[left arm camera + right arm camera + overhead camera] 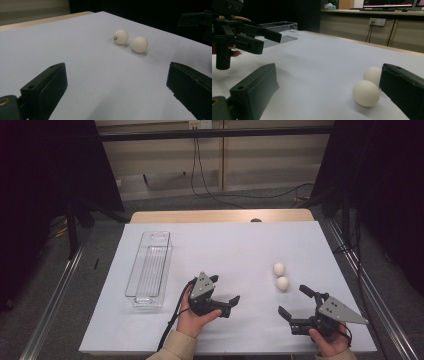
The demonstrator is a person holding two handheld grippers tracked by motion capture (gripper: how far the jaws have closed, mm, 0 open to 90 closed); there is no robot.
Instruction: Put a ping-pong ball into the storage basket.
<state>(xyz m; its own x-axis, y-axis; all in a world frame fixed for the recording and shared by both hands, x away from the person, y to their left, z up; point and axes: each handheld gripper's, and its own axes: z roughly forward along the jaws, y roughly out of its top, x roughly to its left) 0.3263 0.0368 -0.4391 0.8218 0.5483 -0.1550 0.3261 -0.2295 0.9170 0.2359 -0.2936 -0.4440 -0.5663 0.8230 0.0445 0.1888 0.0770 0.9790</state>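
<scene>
Both hand-held grippers are wide open and hold nothing: the left hand-held gripper (224, 291) hovers mid-tabletop, the right hand-held gripper (294, 302) sits just short of two white balls. The nearer ball (282, 283) touches, or nearly touches, the farther ball (278, 268), right of centre on the white tabletop (240, 245). The clear plastic bin (150, 270) stands well apart at the left. To grasp well, I would straddle the nearer ball alone, low, closing gently so its neighbour isn't knocked rolling.
</scene>
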